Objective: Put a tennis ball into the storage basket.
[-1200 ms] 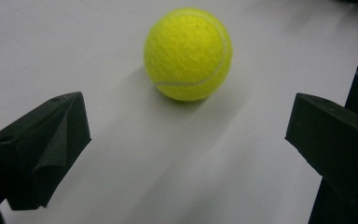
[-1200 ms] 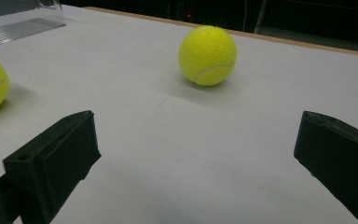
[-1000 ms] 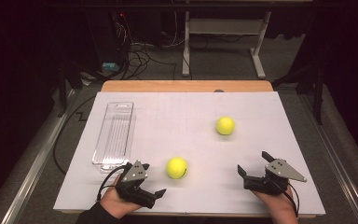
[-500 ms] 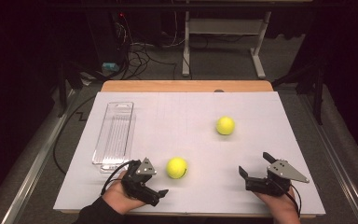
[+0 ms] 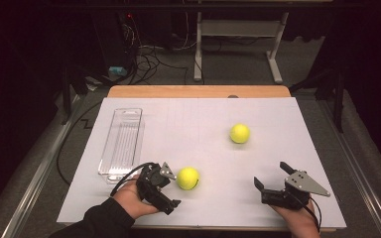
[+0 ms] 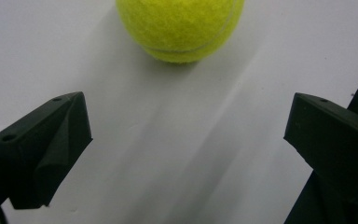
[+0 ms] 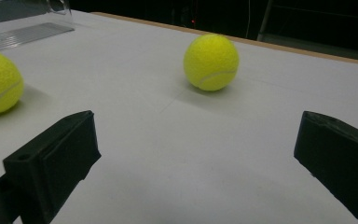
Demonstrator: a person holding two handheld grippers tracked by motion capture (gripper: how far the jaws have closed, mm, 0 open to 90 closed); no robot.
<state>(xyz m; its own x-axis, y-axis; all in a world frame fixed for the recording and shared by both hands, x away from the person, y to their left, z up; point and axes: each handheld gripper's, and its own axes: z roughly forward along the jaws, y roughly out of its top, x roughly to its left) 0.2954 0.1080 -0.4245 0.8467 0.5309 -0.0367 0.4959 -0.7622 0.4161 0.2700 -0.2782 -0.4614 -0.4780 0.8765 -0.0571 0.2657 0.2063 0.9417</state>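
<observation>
Tennis ball (image 5: 188, 178) just beside left gripper (image 5: 171, 186)

A white sheet (image 5: 198, 163) is spread over a wooden table (image 5: 198, 91). Beyond the far edge, tangled cables (image 5: 151, 59) are seen on the grey floor, and a white table frame (image 5: 238, 37) is set farther right.

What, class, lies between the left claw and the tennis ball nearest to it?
Nothing visible. The left claw stands open, and bare white table runs from its jaws to the near tennis ball. The high view agrees: the ball sits just beyond that claw.
</observation>
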